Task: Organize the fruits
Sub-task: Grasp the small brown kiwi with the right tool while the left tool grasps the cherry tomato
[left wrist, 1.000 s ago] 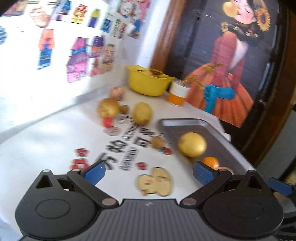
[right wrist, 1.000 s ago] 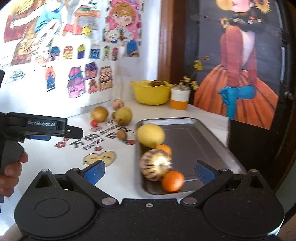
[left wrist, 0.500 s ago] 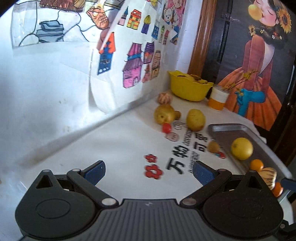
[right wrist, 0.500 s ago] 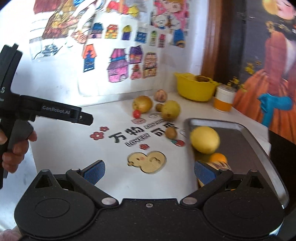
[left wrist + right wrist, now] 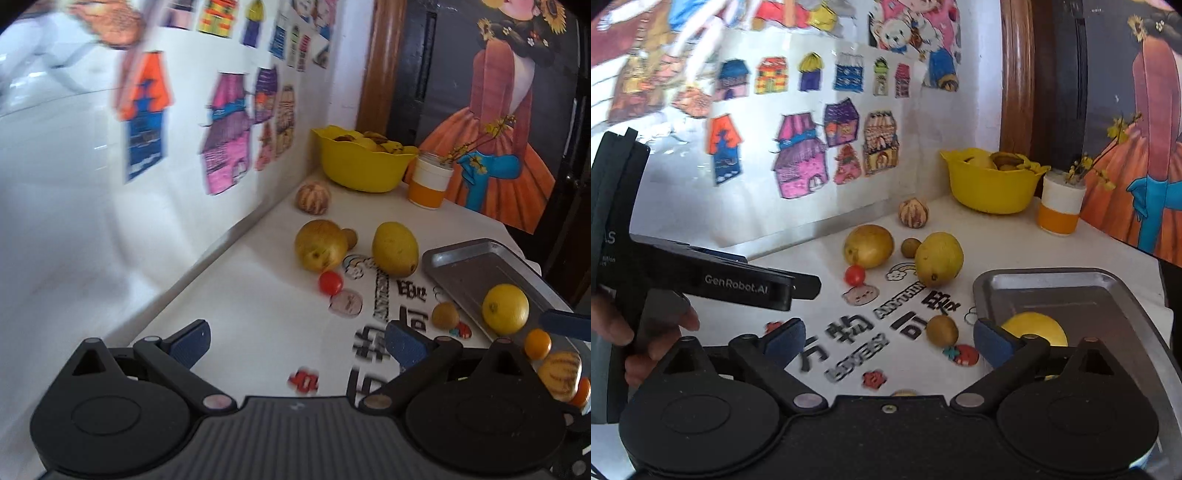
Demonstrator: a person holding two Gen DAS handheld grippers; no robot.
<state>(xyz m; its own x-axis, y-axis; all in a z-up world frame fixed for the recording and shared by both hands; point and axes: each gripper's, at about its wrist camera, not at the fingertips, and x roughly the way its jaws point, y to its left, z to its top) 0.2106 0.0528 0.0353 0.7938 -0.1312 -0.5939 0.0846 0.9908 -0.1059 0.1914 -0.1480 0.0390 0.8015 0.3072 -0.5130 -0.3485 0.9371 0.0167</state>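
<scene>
Steel tray (image 5: 1067, 295) at three o'clock: both grippers gape empty; probably approach the small brown fruit (image 5: 942, 329) squarely.

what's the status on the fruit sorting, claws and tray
Left claw open, empty. Right claw open, empty. Tray holds lemon plus small fruits; small brown fruit loose ahead. Nothing blocking.

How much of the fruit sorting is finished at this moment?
Done: four fruits lie in the metal tray, including a yellow lemon. In hand: nothing; both grippers' jaws are open. Left: six fruits on the table, among them a small red fruit and a small brown fruit.
</scene>
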